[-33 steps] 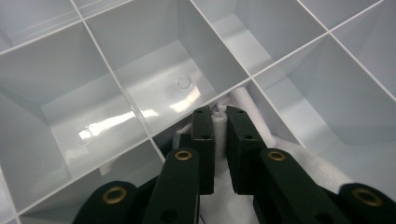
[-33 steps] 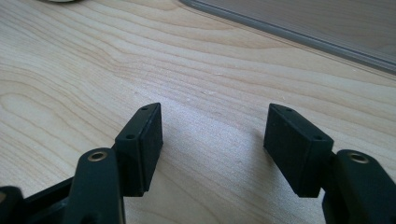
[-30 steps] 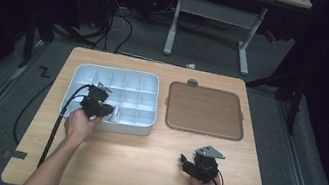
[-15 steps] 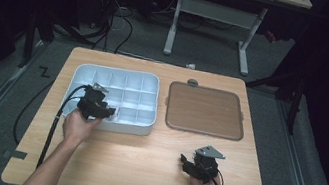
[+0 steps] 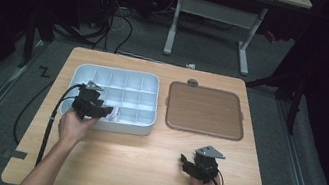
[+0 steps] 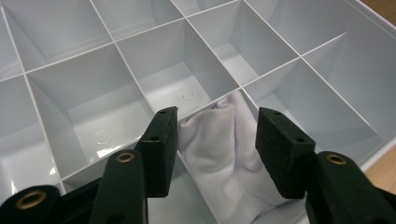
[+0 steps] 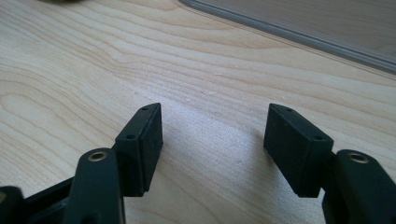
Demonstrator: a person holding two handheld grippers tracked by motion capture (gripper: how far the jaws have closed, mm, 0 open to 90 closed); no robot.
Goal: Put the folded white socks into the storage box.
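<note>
White cloth (image 6: 224, 149) in edge compartment (jaws just parted)

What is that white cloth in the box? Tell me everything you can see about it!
The white cloth looks soft and thin, like cotton, and is crumpled into folds. It sits in one compartment at the near edge of the pale divided box, leaning up against a divider wall. The left gripper has just been opening its jaws; they stand on either side of the cloth. The left pad lies right against it, with a small gap on the other side, so the cloth looks let go.
</note>
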